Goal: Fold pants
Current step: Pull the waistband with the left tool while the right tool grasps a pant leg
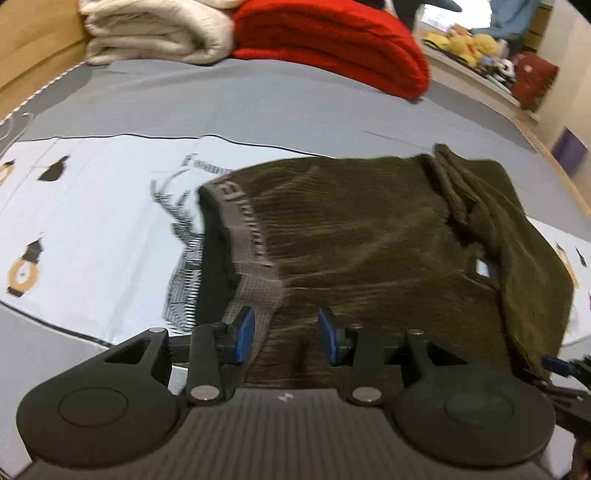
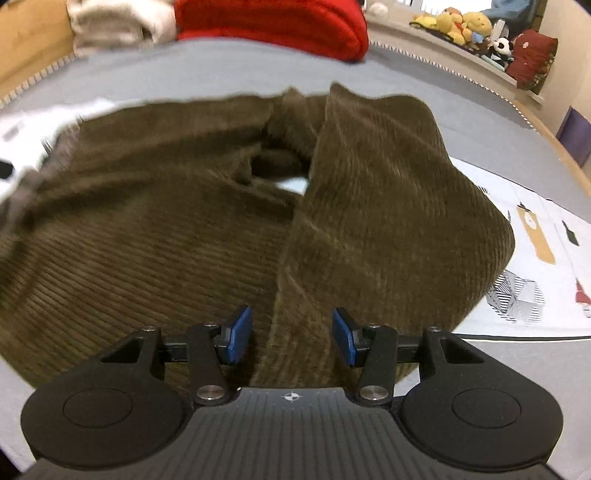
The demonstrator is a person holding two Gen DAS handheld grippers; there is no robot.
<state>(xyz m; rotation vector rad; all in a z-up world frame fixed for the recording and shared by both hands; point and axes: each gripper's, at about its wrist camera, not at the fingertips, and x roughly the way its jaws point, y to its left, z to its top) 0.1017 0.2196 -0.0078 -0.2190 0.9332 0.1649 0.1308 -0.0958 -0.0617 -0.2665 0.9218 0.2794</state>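
Note:
Dark olive-brown corduroy pants point(image 1: 369, 236) lie bunched on the bed, folded over themselves, with the grey elastic waistband point(image 1: 251, 240) at their left side. My left gripper point(image 1: 286, 336) is open, its blue pads apart over the near edge of the pants by the waistband. In the right wrist view the pants point(image 2: 184, 221) fill most of the frame, with a leg folded across on the right point(image 2: 388, 206). My right gripper point(image 2: 291, 336) is open, its pads on either side of that fold's near edge. Neither holds cloth.
The bed has a grey sheet point(image 1: 258, 99) with a pale printed panel point(image 1: 92, 221). A folded cream blanket point(image 1: 155, 33) and a red blanket point(image 1: 332, 40) lie at the far side. A shelf with plush toys point(image 2: 461, 22) stands at the back right.

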